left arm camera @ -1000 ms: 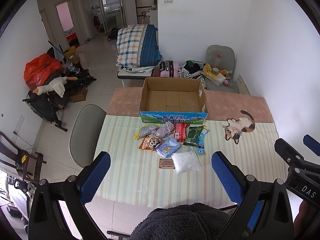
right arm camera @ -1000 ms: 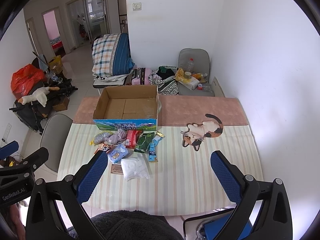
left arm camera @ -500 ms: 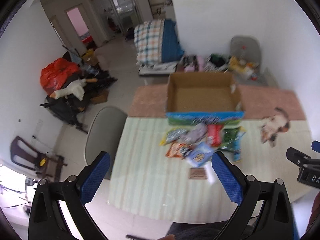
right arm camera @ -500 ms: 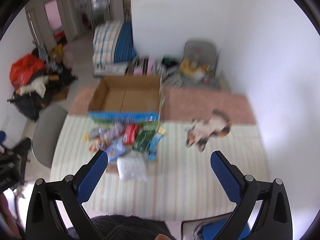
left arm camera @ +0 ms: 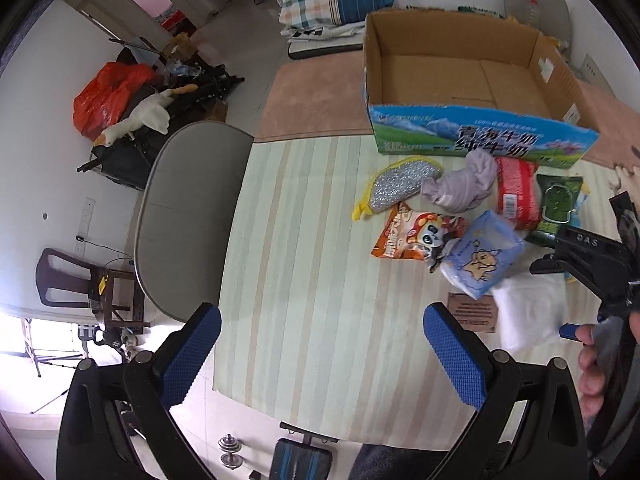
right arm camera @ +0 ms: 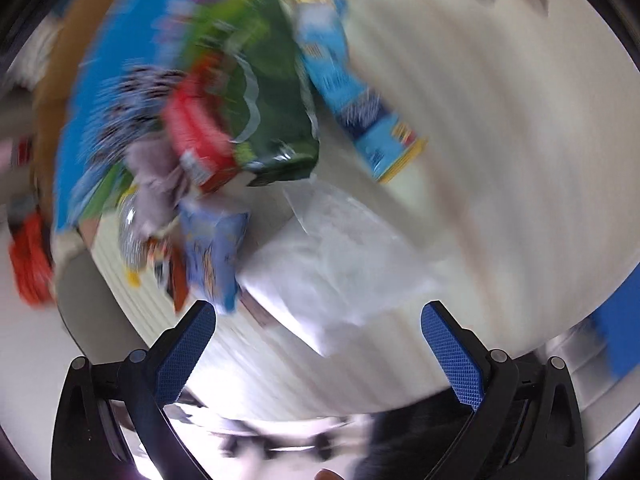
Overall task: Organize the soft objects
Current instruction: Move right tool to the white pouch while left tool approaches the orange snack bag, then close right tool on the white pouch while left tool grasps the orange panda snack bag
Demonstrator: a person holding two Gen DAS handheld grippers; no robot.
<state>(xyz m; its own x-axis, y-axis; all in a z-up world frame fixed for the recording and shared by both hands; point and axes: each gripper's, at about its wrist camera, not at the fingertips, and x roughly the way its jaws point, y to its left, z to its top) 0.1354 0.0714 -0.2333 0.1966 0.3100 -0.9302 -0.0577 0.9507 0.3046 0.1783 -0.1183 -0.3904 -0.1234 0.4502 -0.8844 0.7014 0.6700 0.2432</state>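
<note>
Lower centre of the right view, right gripper (right arm camera: 318, 344), jaws spread and empty, should straddle the white soft pack (right arm camera: 336, 276) squarely before clenching; left gripper (left arm camera: 320, 354) likewise released.

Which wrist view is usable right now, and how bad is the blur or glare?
Left wrist: sharp, fisheye bending at edges, blown-out window glare at lower left; cardboard box reads clearly. Right wrist: heavy motion smear, packets streaked, only the right tool stays crisp.

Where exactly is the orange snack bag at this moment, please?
In the left wrist view, the orange snack bag lies on the striped table, just below the silver scrubber and left of the pale blue packet, which overlaps it.
</note>
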